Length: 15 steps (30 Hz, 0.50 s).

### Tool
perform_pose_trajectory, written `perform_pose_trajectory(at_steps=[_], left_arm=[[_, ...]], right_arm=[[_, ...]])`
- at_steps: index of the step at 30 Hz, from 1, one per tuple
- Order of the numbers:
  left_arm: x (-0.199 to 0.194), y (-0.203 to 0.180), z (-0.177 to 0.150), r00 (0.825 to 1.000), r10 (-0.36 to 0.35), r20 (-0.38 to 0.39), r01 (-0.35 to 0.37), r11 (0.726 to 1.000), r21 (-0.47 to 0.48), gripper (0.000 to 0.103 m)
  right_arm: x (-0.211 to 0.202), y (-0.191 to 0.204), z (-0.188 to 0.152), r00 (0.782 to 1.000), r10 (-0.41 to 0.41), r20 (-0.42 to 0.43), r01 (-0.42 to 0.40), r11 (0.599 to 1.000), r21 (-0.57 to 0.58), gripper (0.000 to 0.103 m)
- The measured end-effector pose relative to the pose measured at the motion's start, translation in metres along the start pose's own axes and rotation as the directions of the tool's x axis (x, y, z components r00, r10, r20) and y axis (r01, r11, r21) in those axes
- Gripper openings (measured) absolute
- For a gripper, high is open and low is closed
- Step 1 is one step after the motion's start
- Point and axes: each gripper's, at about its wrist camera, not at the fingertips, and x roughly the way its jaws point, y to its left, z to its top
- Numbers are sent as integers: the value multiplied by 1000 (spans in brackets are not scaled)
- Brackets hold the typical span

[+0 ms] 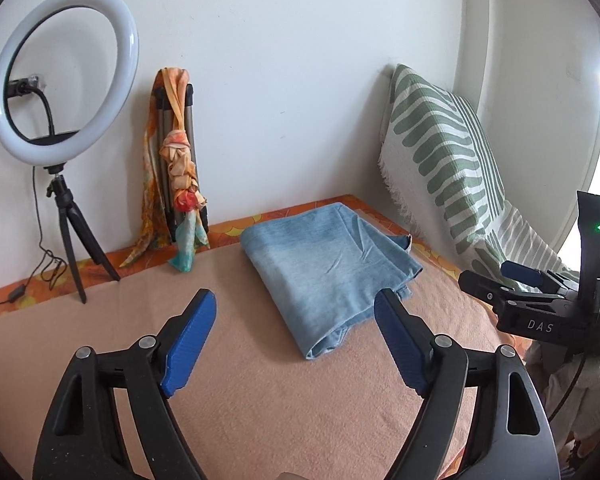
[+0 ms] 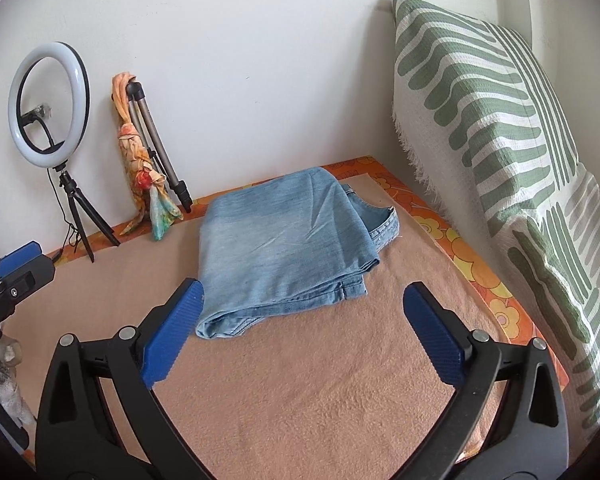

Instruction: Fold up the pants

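The jeans lie folded in a compact stack on the peach blanket (near the wall), and both grippers, left gripper and right gripper, hang above with jaws spread wide, empty.

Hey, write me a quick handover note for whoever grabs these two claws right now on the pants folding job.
Left claw: open, empty, short of the pants.
Right claw: open, empty, also clear of them.
Pants: light blue jeans, folded into a compact stack on the peach blanket, near the wall, with the striped cushion to their right.
Done: the fold looks complete; neither claw touches the pants.
Left: maybe square up the uneven edges on the right side; otherwise nothing obvious.
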Motion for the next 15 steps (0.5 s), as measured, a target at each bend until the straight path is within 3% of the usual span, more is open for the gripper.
perform_pose_trajectory(at_steps=[8,15], left_arm=[[-40,10,-34,999,18,48,-18,1000,-2,83],[-55,20,-62,994,94,48,-94,996,-14,83]], right_arm=[[-30,28,-25,998,-54,27,55,997,-49,103],[-43,44,-39,996,-67,57,71,996,-60,103]])
